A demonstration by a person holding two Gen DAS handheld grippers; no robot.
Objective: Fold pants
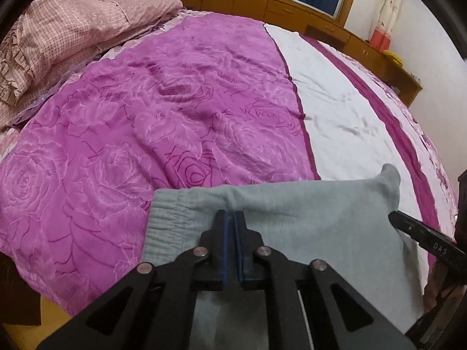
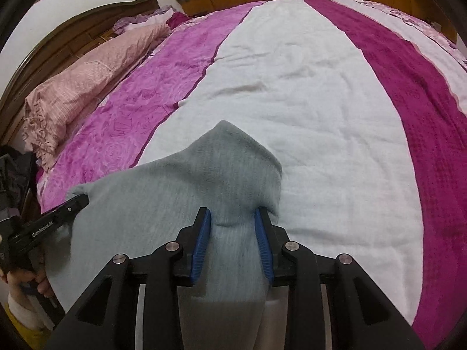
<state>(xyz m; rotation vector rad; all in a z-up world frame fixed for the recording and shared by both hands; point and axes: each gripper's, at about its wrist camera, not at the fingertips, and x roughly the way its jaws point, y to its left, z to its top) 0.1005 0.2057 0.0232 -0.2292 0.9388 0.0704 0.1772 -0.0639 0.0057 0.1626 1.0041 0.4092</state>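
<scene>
Left wrist view: left tool (image 1: 232, 218) at 6 o'clock, blue pads pressed together with almost no gap. Tips sit on the top edge of the grey pants (image 1: 292, 221), just right of the ribbed elastic waistband (image 1: 166, 218); a thin layer of cloth seems pinched there, but the pinch itself is hidden behind the fingers. Pants lie at the near edge of the bed, across the border between the purple rose-print cover (image 1: 146, 116) and the white sheet (image 1: 335, 110). One corner of the cloth stands up at 3 o'clock.

Right wrist view: right tool (image 2: 233, 218) at 6 o'clock, pads partly closed and pinching a thick bunched ridge of grey fabric. The cloth rises to a peak (image 2: 226, 129) beyond the tips, toward 12 o'clock. The left tool enters at 9 o'clock, with a hand (image 2: 20, 280) on its grip.

Pink pillows (image 2: 87, 87) at 10 o'clock, against a dark wooden headboard (image 2: 73, 32). Wooden cabinets (image 1: 292, 5) at 12 o'clock.
</scene>
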